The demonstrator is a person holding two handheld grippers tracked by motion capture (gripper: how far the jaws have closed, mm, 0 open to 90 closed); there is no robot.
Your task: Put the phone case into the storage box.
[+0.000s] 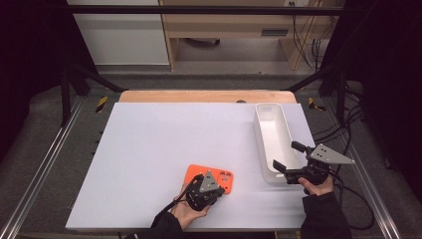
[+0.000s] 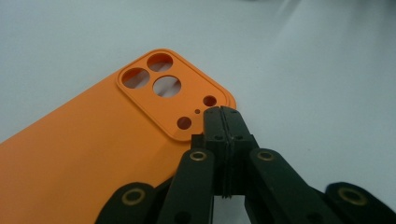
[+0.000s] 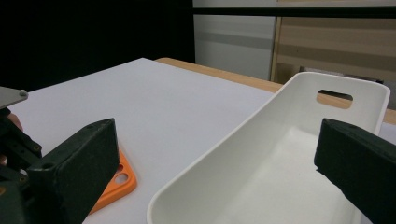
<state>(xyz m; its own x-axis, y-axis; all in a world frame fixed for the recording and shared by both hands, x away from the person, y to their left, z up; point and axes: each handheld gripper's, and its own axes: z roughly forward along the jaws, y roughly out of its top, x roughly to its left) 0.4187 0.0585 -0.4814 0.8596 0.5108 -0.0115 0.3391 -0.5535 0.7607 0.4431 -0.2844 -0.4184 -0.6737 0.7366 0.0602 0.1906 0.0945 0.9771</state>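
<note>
One white bin [image 1: 272, 130] along the desk's [image 1: 159, 144] right edge, empty; one orange phone case [image 2: 93, 154] near the front edge, pinched by closed left gripper [image 2: 223, 116]; right gripper [image 1: 286, 155] open across the bin's near end

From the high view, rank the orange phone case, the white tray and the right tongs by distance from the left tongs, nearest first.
1. Orange phone case: directly under the left tongs, at their tips.
2. White tray: off to the right.
3. Right tongs: farther right, at the tray's near end.
</note>
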